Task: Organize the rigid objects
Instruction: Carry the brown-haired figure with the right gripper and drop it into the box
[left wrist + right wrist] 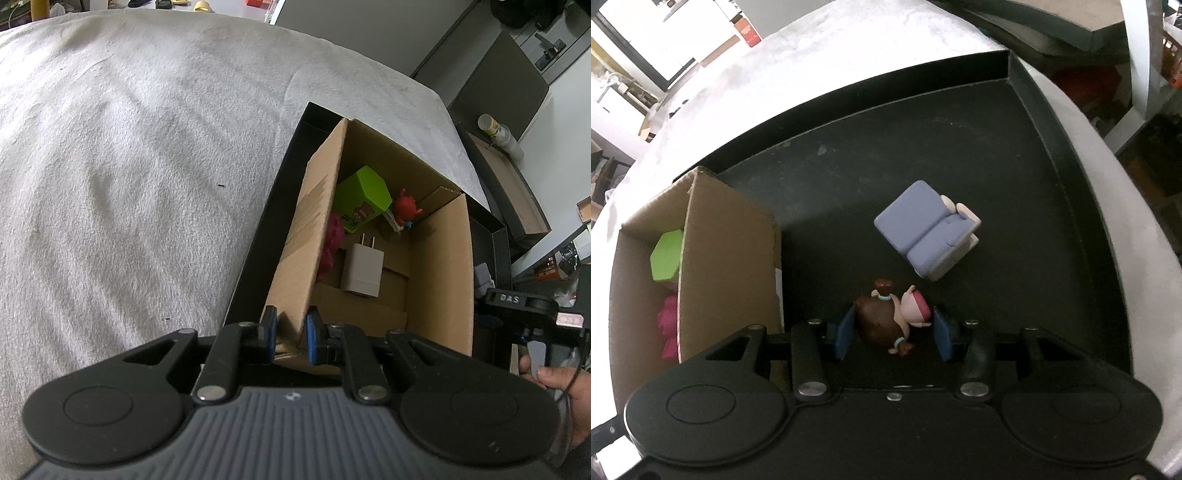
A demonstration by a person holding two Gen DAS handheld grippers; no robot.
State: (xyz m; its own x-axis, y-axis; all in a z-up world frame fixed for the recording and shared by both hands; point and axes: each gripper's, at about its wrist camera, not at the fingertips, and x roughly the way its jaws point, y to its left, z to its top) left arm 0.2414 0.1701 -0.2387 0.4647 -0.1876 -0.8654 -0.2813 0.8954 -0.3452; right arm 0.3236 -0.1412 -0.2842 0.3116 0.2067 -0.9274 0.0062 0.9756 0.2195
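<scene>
A cardboard box (439, 266) stands inside a black tray (258, 236) on a white-covered surface. It holds a green block (364, 197), a red crab toy (404, 208), a pink toy (332, 243) and a white charger plug (362, 271). My left gripper (291, 334) is shut on the box's near corner flap. In the right wrist view, my right gripper (894, 330) is open around a brown-haired doll figure (886, 321) lying on the tray floor (923, 147). A blue toy armchair (925, 230) lies just beyond it. The box (727, 258) stands at the left.
The white cloth (129, 166) spreads wide to the left of the tray. A dark cabinet, a bottle (502, 134) and shelves stand beyond the table's right edge. The tray's raised rim (1034, 110) bounds the right gripper's area.
</scene>
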